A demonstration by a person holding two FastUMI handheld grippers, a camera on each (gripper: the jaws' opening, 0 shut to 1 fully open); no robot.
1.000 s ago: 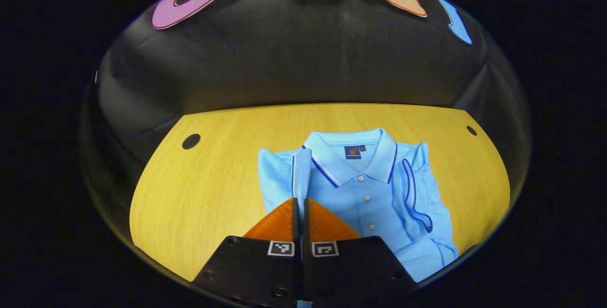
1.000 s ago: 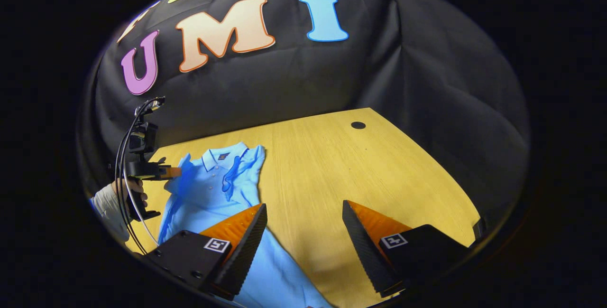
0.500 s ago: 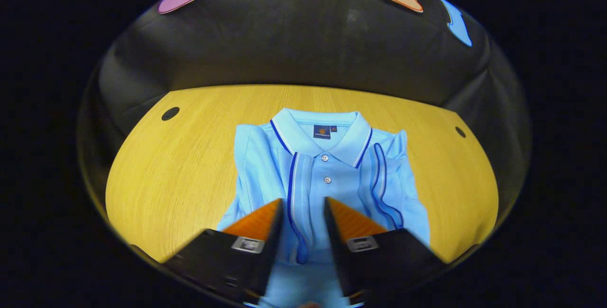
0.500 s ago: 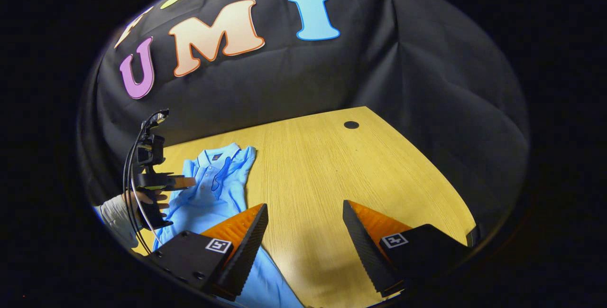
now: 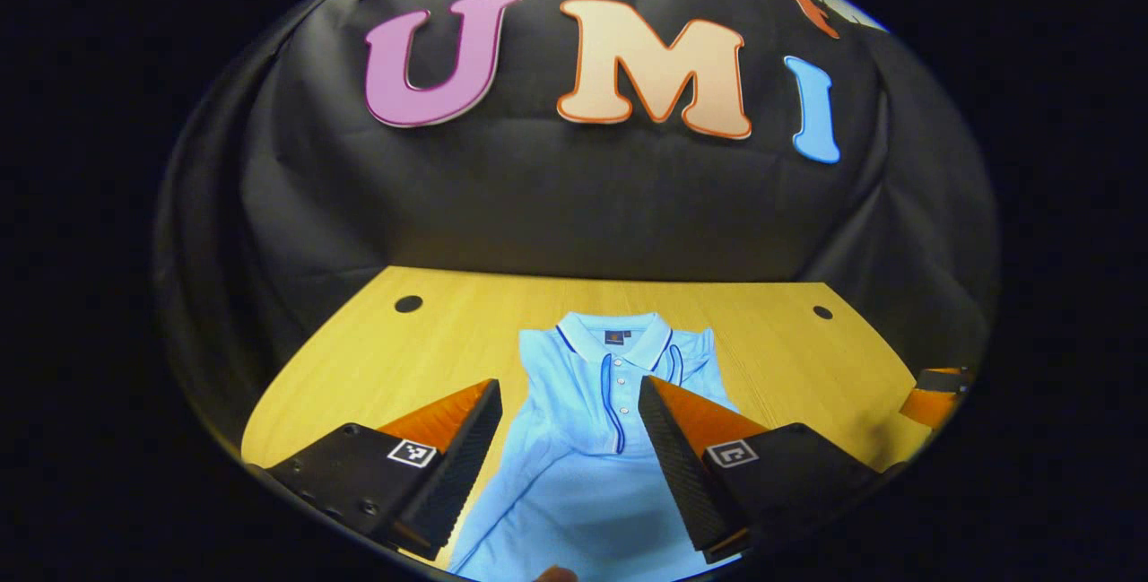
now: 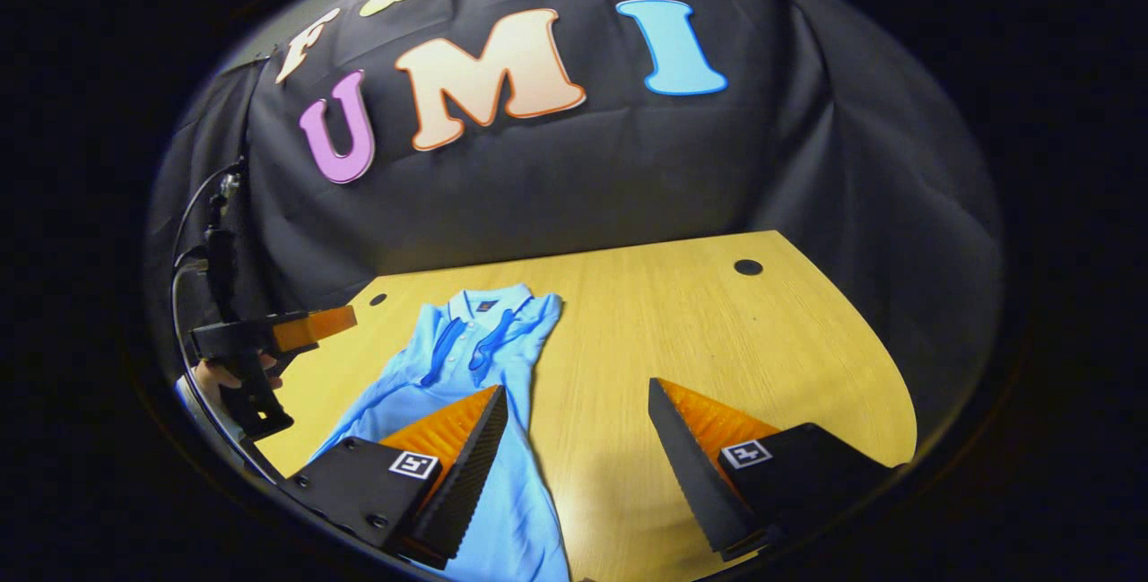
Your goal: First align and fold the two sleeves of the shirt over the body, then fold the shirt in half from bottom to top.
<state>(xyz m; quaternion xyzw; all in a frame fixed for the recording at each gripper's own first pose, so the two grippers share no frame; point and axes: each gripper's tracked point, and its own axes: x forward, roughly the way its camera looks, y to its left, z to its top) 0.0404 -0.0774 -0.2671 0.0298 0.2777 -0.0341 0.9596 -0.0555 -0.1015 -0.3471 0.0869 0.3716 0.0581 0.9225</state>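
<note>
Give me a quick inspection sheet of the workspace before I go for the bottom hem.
Surface: wooden table, with round holes near the far corners.
Job's things: light blue polo shirt lying front up, collar toward the wall, both sleeves folded over the body; bottom-to-top fold not yet done.
Clutter: nothing seen.
Grippers: left gripper open above the shirt's lower body, holding nothing; right gripper open, one finger over the shirt's edge, the other over bare table.
Cables: a cable loops above the left gripper, clear of the shirt.
Surroundings: black cloth wall behind the table.
</note>
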